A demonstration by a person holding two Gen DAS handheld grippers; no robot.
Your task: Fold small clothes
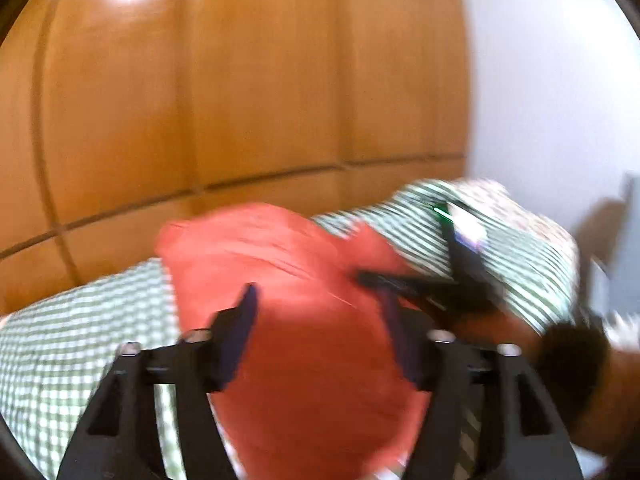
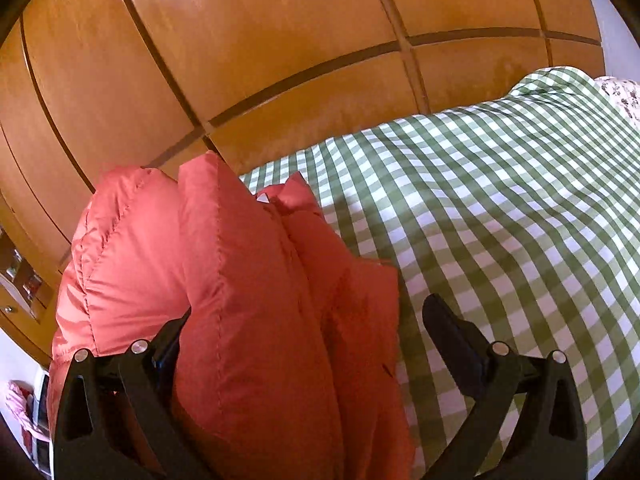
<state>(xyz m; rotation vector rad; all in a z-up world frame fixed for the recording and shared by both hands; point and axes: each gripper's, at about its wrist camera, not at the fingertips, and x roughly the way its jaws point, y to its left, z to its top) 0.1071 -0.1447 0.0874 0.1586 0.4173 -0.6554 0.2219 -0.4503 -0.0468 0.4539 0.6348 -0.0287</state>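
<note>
One red quilted garment (image 2: 240,280) on one green-checked bedcover (image 2: 500,200)

My left view is smeared with motion blur. The red jacket (image 2: 240,300) hides my right gripper's (image 2: 312,328) left finger and runs off the bottom edge.

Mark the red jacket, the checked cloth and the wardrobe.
Jacket (image 2: 248,280): right wrist view, on a quilted panel.
Checked cloth (image 2: 500,200): right wrist view, on its flat middle.
Wardrobe (image 2: 260,40): right wrist view, on a door panel.
</note>
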